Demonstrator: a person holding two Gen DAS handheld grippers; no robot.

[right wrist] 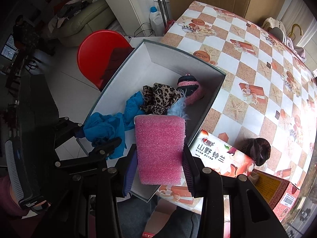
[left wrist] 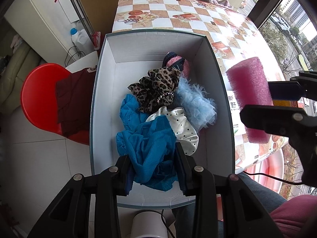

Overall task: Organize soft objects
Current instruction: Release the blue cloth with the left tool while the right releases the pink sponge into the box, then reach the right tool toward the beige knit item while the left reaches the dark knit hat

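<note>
Checkered oilcloth with starfish and gift prints covers the surface [left wrist: 198, 19], which stands beside a window; white floor tiles and a red chair [left wrist: 37, 91] with a dark red cloth [left wrist: 73, 103] on it lie to the left. White open box [left wrist: 158, 45] sits at the near edge of the surface. Inside it: a blue cloth [left wrist: 146, 138], a leopard-print scarf [left wrist: 156, 87], a white dotted cloth [left wrist: 182, 127], a pale blue fluffy piece [left wrist: 196, 103], and a pink-and-navy fuzzy sock [left wrist: 178, 63] toward the far end. Left tool [left wrist: 152, 170] points down into the near end of the box, its jaws pinching a fold of the blue cloth, which bunches up between them. Right tool [right wrist: 159, 170] grips a pink foam roll [right wrist: 160, 148] across its width, both pads pressed against the foam; the roll hangs above the box's right-hand wall. A tissue pack [right wrist: 220, 158] with printed characters lies on the surface just beside the box, a dark brown knitted item [right wrist: 257, 148] resting at its far side. An orange-red carton [right wrist: 277, 192] lies at the near right edge.
</note>
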